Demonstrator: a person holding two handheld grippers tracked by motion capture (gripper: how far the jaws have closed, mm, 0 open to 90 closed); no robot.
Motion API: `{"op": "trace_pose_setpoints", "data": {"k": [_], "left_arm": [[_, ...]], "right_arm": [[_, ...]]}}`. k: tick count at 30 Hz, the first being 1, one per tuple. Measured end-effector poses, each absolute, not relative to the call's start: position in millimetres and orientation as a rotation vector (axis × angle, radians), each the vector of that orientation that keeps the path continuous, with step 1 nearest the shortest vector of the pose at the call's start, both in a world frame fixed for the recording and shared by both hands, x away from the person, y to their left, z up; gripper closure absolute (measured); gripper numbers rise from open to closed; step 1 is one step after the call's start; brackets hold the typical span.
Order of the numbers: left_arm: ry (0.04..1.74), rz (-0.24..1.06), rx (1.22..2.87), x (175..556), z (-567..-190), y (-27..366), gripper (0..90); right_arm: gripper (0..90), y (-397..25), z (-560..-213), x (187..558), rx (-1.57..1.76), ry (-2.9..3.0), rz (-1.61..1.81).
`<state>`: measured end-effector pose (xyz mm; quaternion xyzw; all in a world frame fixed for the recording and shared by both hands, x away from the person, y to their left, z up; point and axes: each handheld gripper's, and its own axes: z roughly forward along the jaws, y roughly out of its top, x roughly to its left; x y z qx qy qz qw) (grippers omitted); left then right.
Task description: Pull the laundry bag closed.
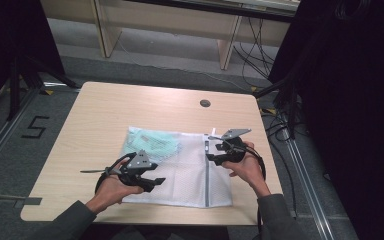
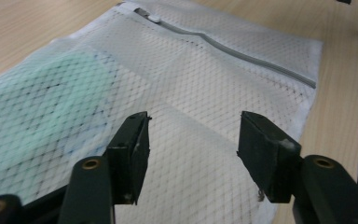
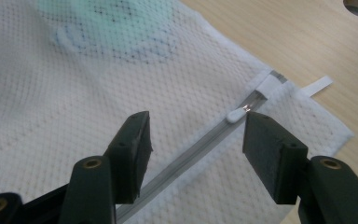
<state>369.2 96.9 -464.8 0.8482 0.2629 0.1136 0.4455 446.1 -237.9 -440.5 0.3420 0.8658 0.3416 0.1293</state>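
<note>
Pale wooden surface [image 1: 100, 115] carries a flat white mesh laundry bag [image 1: 190, 175] lying near the person's edge, with something pale green [image 1: 152, 143] inside its far-left part. A grey zipper [image 3: 200, 140] runs along the bag's right side, its white pull [image 3: 235, 115] at the far end. Both the left gripper [image 2: 192, 140] and the right gripper [image 3: 196, 140] hover with jaws spread and empty. Likely the zipper pull gets pinched next, which calls for lowering the right jaws around it.
</note>
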Motion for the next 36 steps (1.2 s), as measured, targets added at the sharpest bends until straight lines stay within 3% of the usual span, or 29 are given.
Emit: {"op": "trace_pose_setpoints", "data": {"k": [17,36], "left_arm": [[0.704,0.313,2.132,361.2,-468.5,118.8,34.0],[0.7,0.33,2.158,355.6,-470.5,125.7,31.7]], "right_arm": [[37.3,-245.6,-454.0,406.4,0.945,2.53,0.983],[34.4,-249.7,-462.3,382.2,0.93,2.567,0.917]]}}
